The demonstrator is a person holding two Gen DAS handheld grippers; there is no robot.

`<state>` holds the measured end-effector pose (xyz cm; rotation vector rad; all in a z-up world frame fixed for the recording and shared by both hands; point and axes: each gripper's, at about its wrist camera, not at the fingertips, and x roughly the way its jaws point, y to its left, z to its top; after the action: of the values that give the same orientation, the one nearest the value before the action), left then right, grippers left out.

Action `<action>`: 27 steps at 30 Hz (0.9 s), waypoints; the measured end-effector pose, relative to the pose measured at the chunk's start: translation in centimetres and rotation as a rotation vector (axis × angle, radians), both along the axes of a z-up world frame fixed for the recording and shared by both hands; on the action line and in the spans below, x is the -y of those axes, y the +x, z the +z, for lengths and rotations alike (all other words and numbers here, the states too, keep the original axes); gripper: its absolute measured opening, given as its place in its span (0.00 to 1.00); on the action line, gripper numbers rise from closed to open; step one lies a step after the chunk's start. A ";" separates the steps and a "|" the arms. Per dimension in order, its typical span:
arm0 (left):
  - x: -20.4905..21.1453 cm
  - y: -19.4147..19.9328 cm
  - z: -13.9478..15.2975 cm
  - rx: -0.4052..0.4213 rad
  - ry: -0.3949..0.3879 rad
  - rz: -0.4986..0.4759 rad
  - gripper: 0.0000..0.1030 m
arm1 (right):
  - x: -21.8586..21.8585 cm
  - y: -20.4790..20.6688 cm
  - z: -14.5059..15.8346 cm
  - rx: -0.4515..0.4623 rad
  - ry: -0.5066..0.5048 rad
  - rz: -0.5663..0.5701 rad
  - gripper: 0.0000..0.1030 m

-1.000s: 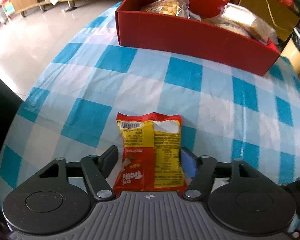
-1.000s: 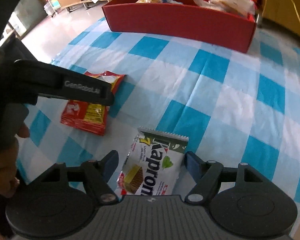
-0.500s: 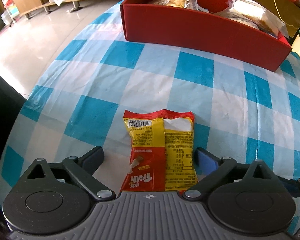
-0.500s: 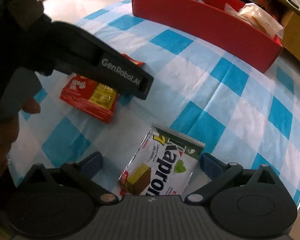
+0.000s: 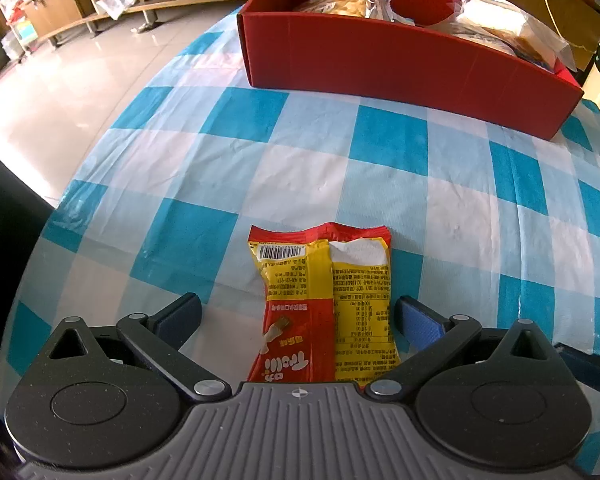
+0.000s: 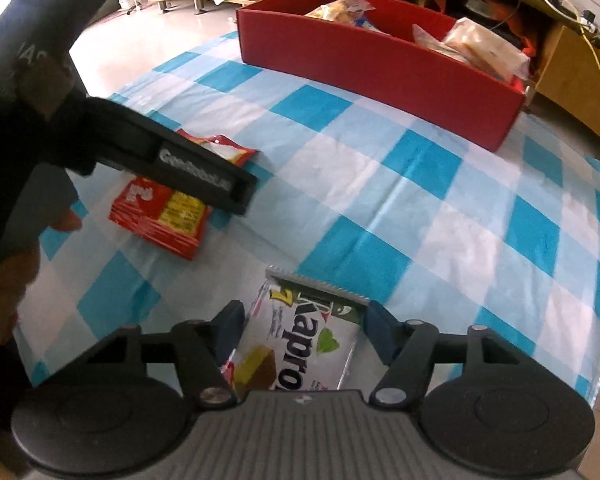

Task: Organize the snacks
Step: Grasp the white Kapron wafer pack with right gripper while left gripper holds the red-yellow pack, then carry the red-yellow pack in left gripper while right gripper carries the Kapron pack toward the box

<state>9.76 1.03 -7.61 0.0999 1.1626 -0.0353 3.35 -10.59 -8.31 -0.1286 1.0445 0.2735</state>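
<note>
Red-and-yellow snack packet (image 5: 324,304): glossy plastic film, crimped end seams. Wafer packet (image 6: 300,344): shiny film, serrated edge. Checked tablecloth (image 5: 380,184) under both: thin, smooth, faint sheen, creased. Red box (image 5: 400,60) at cloth's far end: matt cardboard; bags in it (image 5: 512,28) clear crinkly plastic. Left gripper (image 5: 296,314): matt black plastic, ribbed grey body, metal pivot pins, blue rubbery pads (image 5: 420,322). Floor (image 5: 60,88) beyond cloth: polished, reflective
</note>
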 end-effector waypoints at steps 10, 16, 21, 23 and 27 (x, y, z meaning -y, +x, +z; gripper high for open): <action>0.6 0.9 0.9 0.003 -0.048 0.012 0.73 | 2.9 0.0 0.6 -0.011 0.067 -0.071 0.59; 1.3 0.3 1.2 -0.020 -0.040 -0.002 0.68 | 3.4 0.0 1.4 0.013 0.091 -0.079 0.58; 1.6 -0.5 0.6 -0.029 -0.004 -0.007 0.90 | 3.9 0.0 1.9 0.028 0.100 -0.088 0.58; 1.7 -0.7 0.4 -0.034 -0.012 -0.005 0.92 | 3.9 0.1 1.9 0.029 0.102 -0.089 0.58; 2.0 -1.3 0.3 -0.044 -0.025 -0.003 0.88 | 4.0 0.1 2.0 0.032 0.101 -0.089 0.58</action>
<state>8.46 -0.99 -7.36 0.0789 1.2057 -0.0548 3.43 -14.60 -6.31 0.0045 0.9995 0.2426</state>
